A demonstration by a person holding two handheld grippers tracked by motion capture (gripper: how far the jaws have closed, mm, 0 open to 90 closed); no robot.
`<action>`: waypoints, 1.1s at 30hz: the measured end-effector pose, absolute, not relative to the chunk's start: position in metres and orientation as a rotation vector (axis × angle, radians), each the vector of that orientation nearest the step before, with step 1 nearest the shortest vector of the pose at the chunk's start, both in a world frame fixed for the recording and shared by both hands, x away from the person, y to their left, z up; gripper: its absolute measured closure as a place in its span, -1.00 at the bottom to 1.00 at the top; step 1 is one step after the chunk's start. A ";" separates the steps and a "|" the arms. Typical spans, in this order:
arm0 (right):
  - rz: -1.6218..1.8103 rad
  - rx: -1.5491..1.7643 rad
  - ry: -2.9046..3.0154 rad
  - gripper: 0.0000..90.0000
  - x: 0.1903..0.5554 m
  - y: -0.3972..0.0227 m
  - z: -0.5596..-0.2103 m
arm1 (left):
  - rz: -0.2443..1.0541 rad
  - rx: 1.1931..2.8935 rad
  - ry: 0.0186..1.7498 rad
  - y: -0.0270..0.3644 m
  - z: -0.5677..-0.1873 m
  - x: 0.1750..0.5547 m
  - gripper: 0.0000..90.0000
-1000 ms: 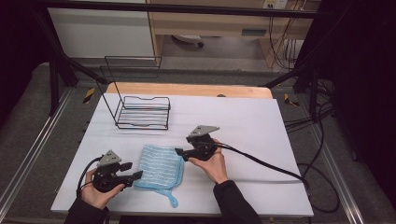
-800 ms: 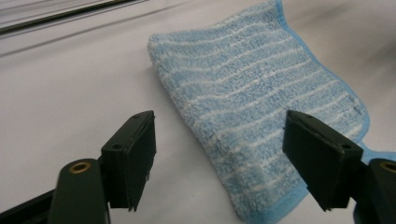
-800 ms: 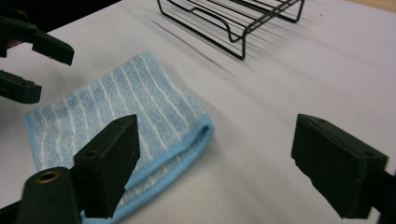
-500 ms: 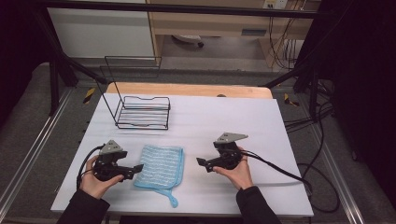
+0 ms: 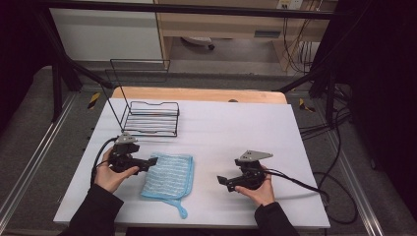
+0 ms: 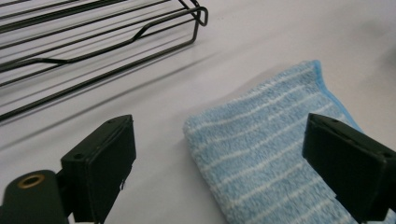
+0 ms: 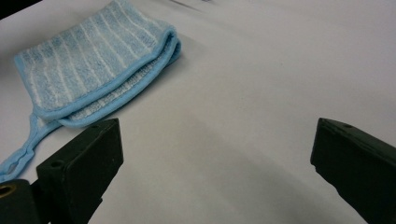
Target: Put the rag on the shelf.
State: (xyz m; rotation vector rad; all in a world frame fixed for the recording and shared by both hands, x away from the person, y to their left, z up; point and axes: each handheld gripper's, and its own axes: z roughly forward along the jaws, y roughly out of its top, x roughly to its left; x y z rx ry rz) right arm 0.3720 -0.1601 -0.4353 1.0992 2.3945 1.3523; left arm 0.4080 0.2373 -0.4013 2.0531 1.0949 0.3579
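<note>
A folded blue towel with white stripes (image 5: 168,176) lies flat on the white table (image 5: 236,128), its hanging loop (image 5: 182,212) trailing toward the front edge. My left gripper (image 5: 151,162) rests at the towel's left edge; its jaws have just been opening and stand wide apart. In the left gripper view, my left gripper (image 6: 224,170) has the towel's corner (image 6: 271,135) lying loose between the jaws, untouched. My right gripper (image 5: 222,181) sits to the right of the towel. It has also just been opening, and in the right gripper view (image 7: 219,172) only bare table is between its jaws, the towel (image 7: 93,65) farther off.
A black wire rack (image 5: 147,118) stands at the back left of the table, close behind my left gripper, and its bars (image 6: 93,28) fill the top of the left gripper view. A wooden board (image 5: 196,94) lines the far edge. Cables trail from both grippers.
Both grippers have opened. The right one moved right, away from the towel's far right corner. The left one shifted up along the towel's left edge. The towel stays flat.
</note>
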 end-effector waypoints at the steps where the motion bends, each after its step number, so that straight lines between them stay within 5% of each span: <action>1: 1.345 1.100 2.393 -0.93 0.371 -0.160 -0.435 | 0.363 2.053 1.105 0.236 -0.403 0.411 -0.74; 7: 1.349 1.104 2.382 -0.92 0.368 -0.161 -0.433 | 0.362 2.075 1.192 0.238 -0.417 0.428 -0.54; 26: 1.322 1.138 2.389 -0.88 0.369 -0.157 -0.440 | 0.240 2.102 1.188 0.233 -0.442 0.429 0.58; 33: 1.329 1.155 2.360 -0.89 0.374 -0.154 -0.436 | 0.235 2.103 1.183 0.231 -0.443 0.427 0.72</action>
